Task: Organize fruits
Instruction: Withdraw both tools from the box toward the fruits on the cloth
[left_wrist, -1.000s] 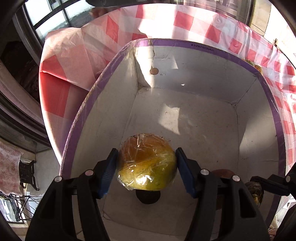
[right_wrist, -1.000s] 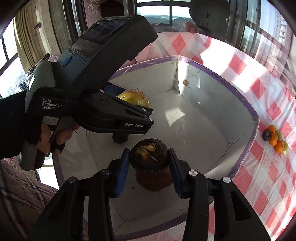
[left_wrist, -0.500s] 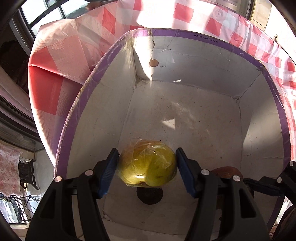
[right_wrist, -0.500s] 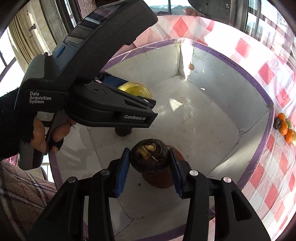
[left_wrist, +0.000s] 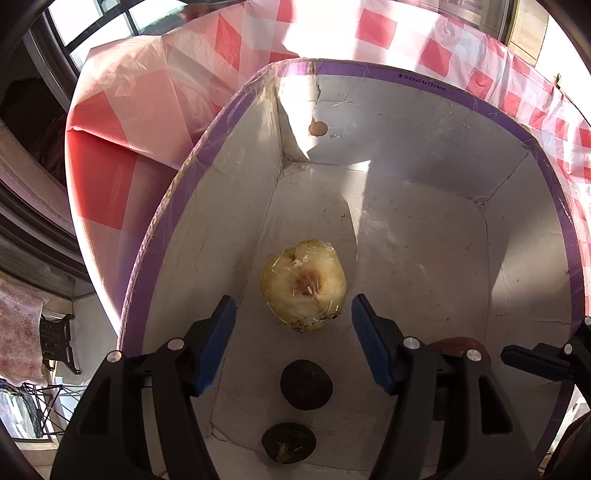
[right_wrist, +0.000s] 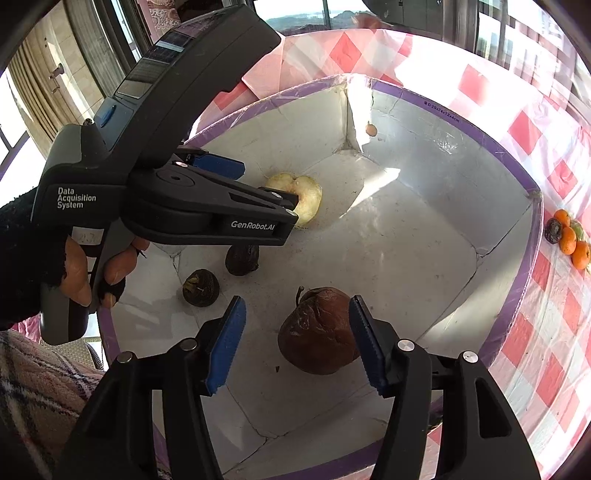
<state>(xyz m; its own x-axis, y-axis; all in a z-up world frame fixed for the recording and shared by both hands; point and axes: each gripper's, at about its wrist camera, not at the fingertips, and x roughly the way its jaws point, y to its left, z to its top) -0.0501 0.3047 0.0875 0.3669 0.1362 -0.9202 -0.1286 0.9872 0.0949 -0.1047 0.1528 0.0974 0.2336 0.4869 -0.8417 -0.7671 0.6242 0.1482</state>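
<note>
Opening over the box (right_wrist: 517, 295), both empty: left gripper (left_wrist: 291, 343) above wrapped apple half (left_wrist: 303, 284); right gripper (right_wrist: 295, 343) around shrivelled brown pear (right_wrist: 317, 328), pads clear, fruit sorted inside.

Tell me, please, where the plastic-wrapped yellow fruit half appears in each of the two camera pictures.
Left wrist: wrapped yellow fruit half near the centre, on the box floor between the open fingers.
Right wrist: upper middle, partly behind the left gripper.
Shared landmark: the brown spot on the far box wall.
</note>
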